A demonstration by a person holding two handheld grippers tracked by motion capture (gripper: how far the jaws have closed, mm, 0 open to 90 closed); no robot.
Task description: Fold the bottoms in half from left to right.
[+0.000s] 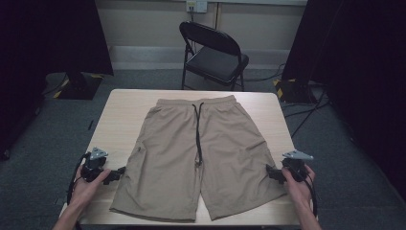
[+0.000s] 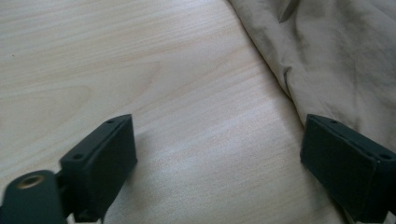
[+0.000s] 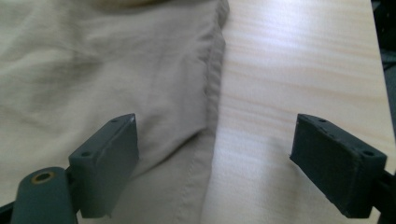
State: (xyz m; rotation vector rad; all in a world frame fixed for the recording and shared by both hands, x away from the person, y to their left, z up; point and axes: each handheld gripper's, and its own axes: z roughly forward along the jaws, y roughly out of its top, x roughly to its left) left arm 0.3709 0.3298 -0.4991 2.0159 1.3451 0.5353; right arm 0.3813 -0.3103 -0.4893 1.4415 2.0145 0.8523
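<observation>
A pair of tan shorts (image 1: 198, 153) lies flat on the light wooden table (image 1: 122, 117), waistband far, legs toward me, a black drawstring (image 1: 197, 132) down the middle. My left gripper (image 1: 116, 173) is open at the outer edge of the shorts' left leg; in the left gripper view its gripper (image 2: 219, 161) straddles bare wood with the fabric (image 2: 336, 60) by the right jaw. My right gripper (image 1: 271, 172) is open at the right leg's outer seam; in the right gripper view its gripper (image 3: 215, 163) spans the hem seam (image 3: 212, 93), the left jaw over cloth, the right over wood.
A black folding chair (image 1: 215, 52) stands beyond the table's far edge. Dark curtains hang at both sides, with stand bases (image 1: 79, 86) and cables on the grey carpet. Bare table shows left and right of the shorts.
</observation>
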